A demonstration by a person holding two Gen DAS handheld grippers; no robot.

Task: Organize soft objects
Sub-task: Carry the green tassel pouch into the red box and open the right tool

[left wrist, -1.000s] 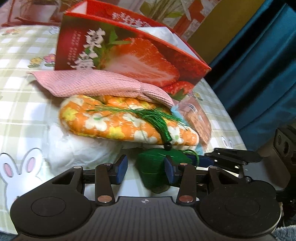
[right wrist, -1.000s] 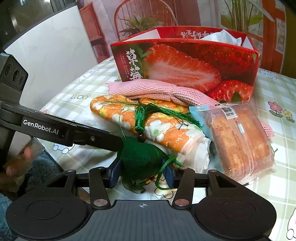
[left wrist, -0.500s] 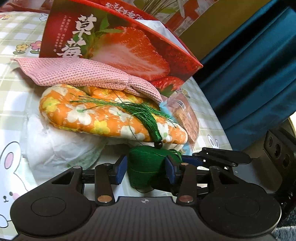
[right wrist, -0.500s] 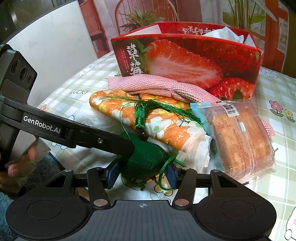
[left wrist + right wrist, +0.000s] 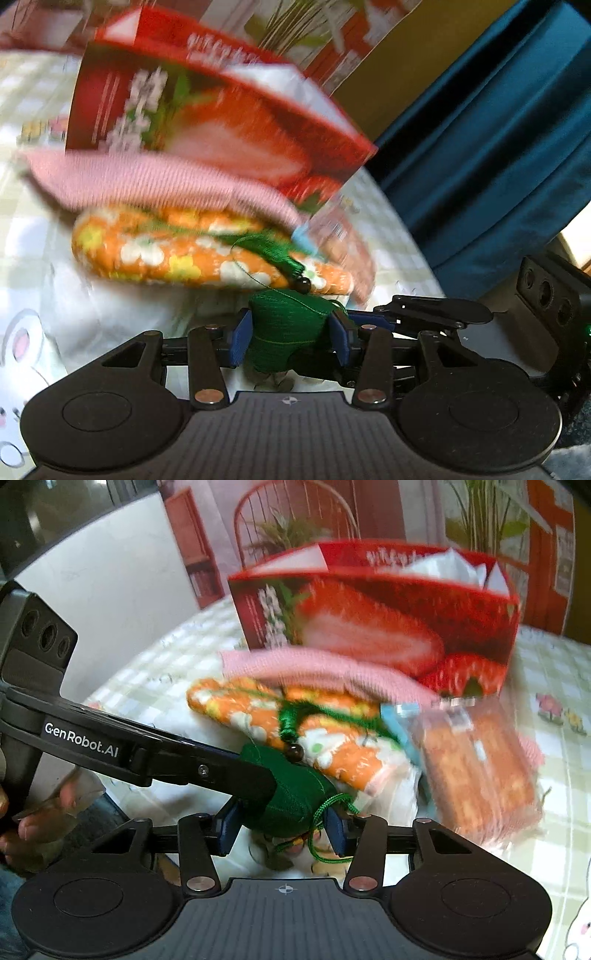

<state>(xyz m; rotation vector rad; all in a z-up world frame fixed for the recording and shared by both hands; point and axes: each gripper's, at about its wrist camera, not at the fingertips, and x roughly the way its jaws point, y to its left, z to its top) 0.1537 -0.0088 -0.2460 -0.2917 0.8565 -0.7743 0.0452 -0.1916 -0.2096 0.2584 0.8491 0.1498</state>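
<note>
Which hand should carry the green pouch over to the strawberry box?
Probably left. The left gripper holds the green pouch squarely between its jaws. The right gripper has just been closing its jaws on the pouch's corded end, with the left's finger crossing in front.

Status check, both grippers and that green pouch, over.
Left gripper and right gripper both clamped on green pouch. Right jaws just closed further. Tassel draped over orange floral cushion.

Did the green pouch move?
No. The green pouch still sits at the near edge of the orange flowered cloth, just in front of it, as it did in the earlier pictures.
</note>
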